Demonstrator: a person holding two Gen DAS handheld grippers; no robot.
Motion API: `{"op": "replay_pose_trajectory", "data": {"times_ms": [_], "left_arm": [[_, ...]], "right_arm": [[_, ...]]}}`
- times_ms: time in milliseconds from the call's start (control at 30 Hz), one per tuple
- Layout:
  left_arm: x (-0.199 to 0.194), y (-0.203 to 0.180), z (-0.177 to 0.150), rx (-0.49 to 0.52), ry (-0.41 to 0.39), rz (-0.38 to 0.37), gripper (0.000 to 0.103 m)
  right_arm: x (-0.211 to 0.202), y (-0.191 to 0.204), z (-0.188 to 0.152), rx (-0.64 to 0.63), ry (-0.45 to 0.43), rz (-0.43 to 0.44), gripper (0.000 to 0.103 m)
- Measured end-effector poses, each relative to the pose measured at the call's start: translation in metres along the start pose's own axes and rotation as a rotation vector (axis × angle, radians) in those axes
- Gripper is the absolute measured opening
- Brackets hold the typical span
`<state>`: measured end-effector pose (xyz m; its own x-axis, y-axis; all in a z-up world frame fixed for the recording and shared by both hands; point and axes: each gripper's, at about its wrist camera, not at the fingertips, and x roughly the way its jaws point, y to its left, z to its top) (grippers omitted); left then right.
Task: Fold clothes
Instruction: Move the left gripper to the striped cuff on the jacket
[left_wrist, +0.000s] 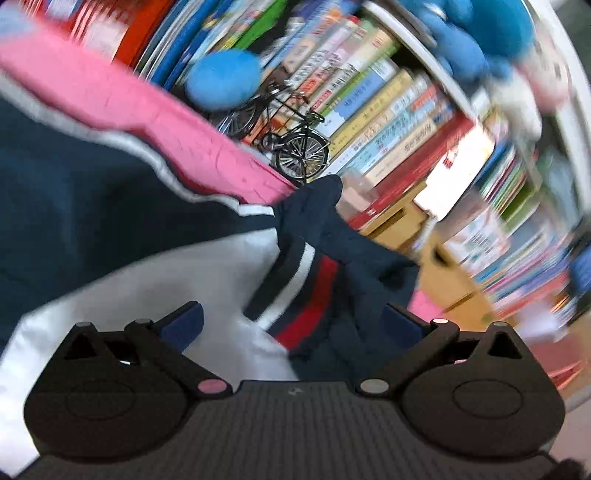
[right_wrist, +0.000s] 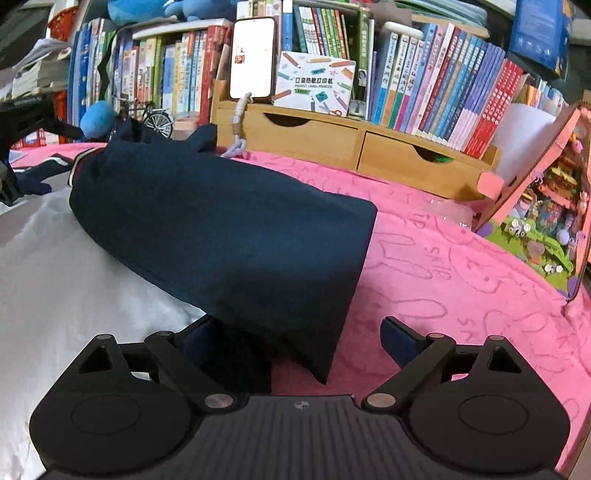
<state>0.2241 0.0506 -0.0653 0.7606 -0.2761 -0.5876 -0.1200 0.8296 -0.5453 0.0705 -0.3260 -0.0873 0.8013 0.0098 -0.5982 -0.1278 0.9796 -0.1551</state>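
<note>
On the pink blanket (right_wrist: 443, 258): one navy and white garment (right_wrist: 221, 229), its navy sleeve folded across the white body, a red-and-white striped cuff (left_wrist: 310, 295) bunched near the far edge. Left gripper (left_wrist: 291, 325): fingers spread wide, cuff fabric lying between them, not pinched. Right gripper (right_wrist: 295, 339): fingers apart, sleeve end resting between them, ungrasped. Behind: wooden drawer unit (right_wrist: 351, 147), phone (right_wrist: 253, 57) propped upright, rows of books (right_wrist: 443, 81), toy bicycle (left_wrist: 295, 144), blue plush ball (left_wrist: 221, 79).
</note>
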Motion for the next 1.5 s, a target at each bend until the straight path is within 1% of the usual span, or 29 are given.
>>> {"op": "replay_pose_trajectory", "data": {"times_ms": [33, 67, 100, 133, 200, 267, 433, 533, 633, 667, 700, 767, 833, 900, 967, 1033, 1067, 1100, 1133, 1167, 1200, 1233, 1267, 1300, 1333, 1367, 1433, 1467, 1500], "left_arm": [[0.003, -0.01, -0.003, 0.058, -0.009, 0.052, 0.096], [0.005, -0.02, -0.006, 0.115, -0.017, 0.103, 0.077], [0.008, -0.028, -0.01, 0.162, -0.015, 0.132, 0.052], [0.01, -0.036, -0.015, 0.208, -0.013, 0.159, 0.051], [0.005, -0.042, -0.02, 0.24, -0.037, 0.174, 0.04], [-0.004, -0.043, -0.02, 0.265, -0.072, 0.196, 0.036], [-0.04, -0.031, -0.013, 0.359, -0.186, 0.303, 0.036], [-0.052, -0.015, -0.007, 0.395, -0.186, 0.375, 0.036], [-0.054, 0.007, -0.008, 0.415, -0.151, 0.432, 0.038], [-0.054, 0.012, -0.008, 0.415, -0.139, 0.437, 0.043], [-0.053, 0.015, -0.009, 0.41, -0.132, 0.426, 0.047], [-0.051, 0.018, -0.012, 0.407, -0.116, 0.404, 0.049], [-0.047, 0.015, -0.016, 0.423, -0.099, 0.397, 0.057], [-0.043, 0.01, -0.023, 0.457, -0.094, 0.414, 0.062], [-0.041, 0.007, -0.029, 0.489, -0.108, 0.428, 0.064], [-0.042, 0.008, -0.03, 0.497, -0.114, 0.428, 0.068], [-0.043, 0.011, -0.029, 0.484, -0.109, 0.418, 0.073], [-0.044, 0.015, -0.028, 0.47, -0.104, 0.407, 0.084], [-0.044, 0.019, -0.026, 0.451, -0.09, 0.377, 0.087], [-0.044, 0.022, -0.025, 0.437, -0.077, 0.346, 0.092], [-0.045, 0.021, -0.025, 0.441, -0.074, 0.336, 0.093], [-0.044, 0.02, -0.026, 0.454, -0.069, 0.336, 0.093], [-0.044, 0.017, -0.027, 0.471, -0.063, 0.336, 0.093], [-0.044, 0.015, -0.028, 0.485, -0.058, 0.325, 0.093], [-0.044, 0.015, -0.028, 0.491, -0.054, 0.316, 0.094], [-0.043, 0.014, -0.028, 0.491, -0.05, 0.309, 0.096], [-0.042, 0.014, -0.027, 0.487, -0.046, 0.304, 0.097], [-0.042, 0.014, -0.027, 0.488, -0.047, 0.305, 0.097], [-0.042, 0.014, -0.027, 0.488, -0.047, 0.305, 0.098]], "right_arm": [[0.0, 0.0, 0.0, 0.0, 0.0, -0.002, 0.094], [0.0, 0.001, 0.0, -0.004, 0.0, -0.006, 0.094], [0.0, 0.002, 0.0, -0.009, -0.002, -0.011, 0.094], [-0.001, 0.004, 0.0, -0.014, -0.004, -0.016, 0.095], [-0.001, 0.005, 0.0, -0.018, -0.005, -0.021, 0.095], [-0.001, 0.005, 0.0, -0.017, -0.004, -0.022, 0.096], [0.0, 0.003, 0.0, -0.012, -0.001, -0.023, 0.097], [0.001, 0.004, 0.001, -0.016, -0.002, -0.033, 0.098], [0.004, 0.001, 0.004, -0.017, -0.007, -0.068, 0.098], [0.005, -0.001, 0.005, -0.01, -0.007, -0.075, 0.098], [0.006, -0.005, 0.006, 0.012, -0.003, -0.069, 0.098], [0.006, -0.007, 0.008, 0.045, 0.008, -0.049, 0.097], [0.004, 0.004, 0.011, 0.005, -0.002, -0.02, 0.097], [0.004, 0.026, 0.014, -0.1, -0.016, -0.004, 0.097], [0.008, 0.043, 0.018, -0.193, -0.036, -0.046, 0.097], [0.014, 0.043, 0.023, -0.221, -0.045, -0.128, 0.096], [0.017, 0.031, 0.027, -0.177, -0.042, -0.153, 0.095], [0.018, 0.01, 0.028, -0.089, -0.03, -0.134, 0.099], [0.02, -0.011, 0.03, 0.0, -0.019, -0.115, 0.102], [0.023, -0.031, 0.03, 0.097, 0.0, -0.087, 0.102], [0.026, -0.046, 0.027, 0.196, 0.032, -0.046, 0.102], [0.029, -0.055, 0.023, 0.266, 0.057, -0.018, 0.101], [0.031, -0.06, 0.02, 0.309, 0.069, -0.002, 0.1], [0.027, -0.054, 0.02, 0.284, 0.054, -0.01, 0.099], [0.021, -0.043, 0.021, 0.231, 0.035, -0.008, 0.096], [0.016, -0.032, 0.023, 0.177, 0.017, -0.006, 0.096], [0.003, -0.003, 0.026, 0.035, -0.042, -0.013, 0.095], [-0.003, 0.011, 0.027, -0.042, -0.073, -0.028, 0.095], [-0.007, 0.025, 0.027, -0.111, -0.096, -0.063, 0.095]]}}
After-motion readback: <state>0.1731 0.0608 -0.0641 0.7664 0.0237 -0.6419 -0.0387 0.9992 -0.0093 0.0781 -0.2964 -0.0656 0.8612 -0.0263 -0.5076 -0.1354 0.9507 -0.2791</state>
